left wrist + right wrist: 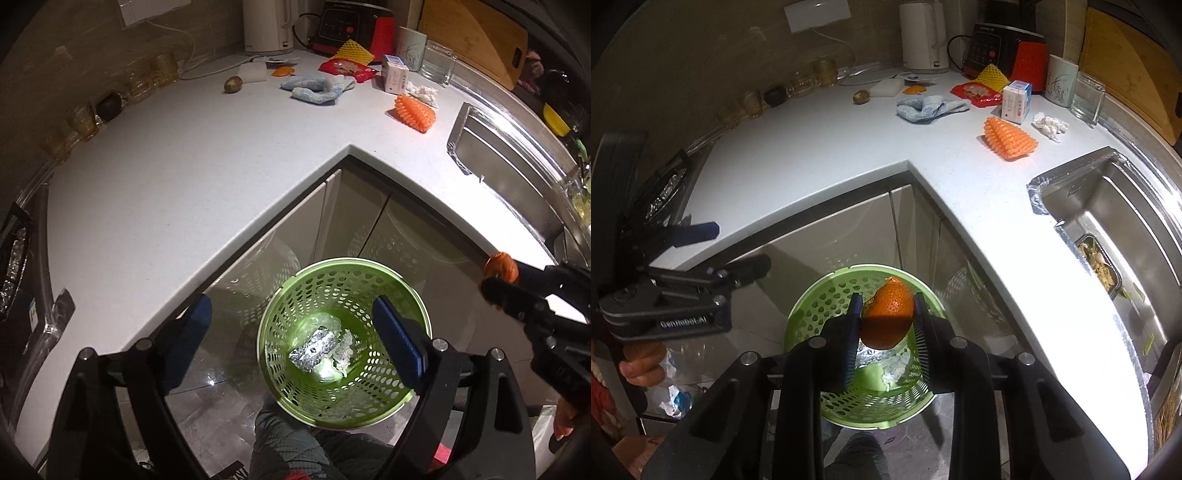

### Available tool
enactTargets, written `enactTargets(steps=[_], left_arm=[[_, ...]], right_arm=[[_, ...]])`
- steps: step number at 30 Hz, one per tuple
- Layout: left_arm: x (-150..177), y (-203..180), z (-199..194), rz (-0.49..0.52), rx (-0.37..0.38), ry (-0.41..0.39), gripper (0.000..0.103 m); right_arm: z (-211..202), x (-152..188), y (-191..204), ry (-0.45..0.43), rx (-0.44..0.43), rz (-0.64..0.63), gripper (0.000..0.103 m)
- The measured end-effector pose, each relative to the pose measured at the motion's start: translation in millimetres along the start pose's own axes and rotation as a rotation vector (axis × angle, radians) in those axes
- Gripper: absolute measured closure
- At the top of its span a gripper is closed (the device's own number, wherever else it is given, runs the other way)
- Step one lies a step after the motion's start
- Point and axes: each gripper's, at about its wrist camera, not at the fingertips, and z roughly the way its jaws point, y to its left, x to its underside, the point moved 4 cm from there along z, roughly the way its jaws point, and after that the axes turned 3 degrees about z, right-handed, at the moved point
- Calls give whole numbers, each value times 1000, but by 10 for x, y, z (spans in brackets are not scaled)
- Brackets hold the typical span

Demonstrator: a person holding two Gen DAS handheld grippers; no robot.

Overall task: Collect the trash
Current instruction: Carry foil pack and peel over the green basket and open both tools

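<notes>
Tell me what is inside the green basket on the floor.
The green basket holds a crumpled foil wrapper and a wad of white paper on its bottom. The right wrist view shows less: the orange peel in the right hand-held gripper covers part.

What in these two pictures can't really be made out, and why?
- Bottom of the green basket, right wrist view: the orange peel in the right gripper covers most of it.
- Foil wad, left wrist view: glare blurs it.
- Sink contents, right wrist view: cut off at the frame edge.
- Carton lettering: too small.
</notes>
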Motion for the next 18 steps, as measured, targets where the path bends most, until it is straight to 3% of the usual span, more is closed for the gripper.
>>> enactTargets(steps=[6, 8, 12, 18], left_arm=[[-34, 37, -18, -3, -18, 2, 19], [-52, 37, -24, 4, -25, -2, 19], [-115, 49, -48, 12, -25, -11, 18], [-263, 72, -102, 23, -15, -43, 18]], right_arm=[[315, 176, 99, 79, -4, -26, 74], [372, 206, 125, 99, -3, -29, 68], [312, 158, 127, 77, 21, -35, 45], [128, -70, 37, 12, 49, -1, 35]])
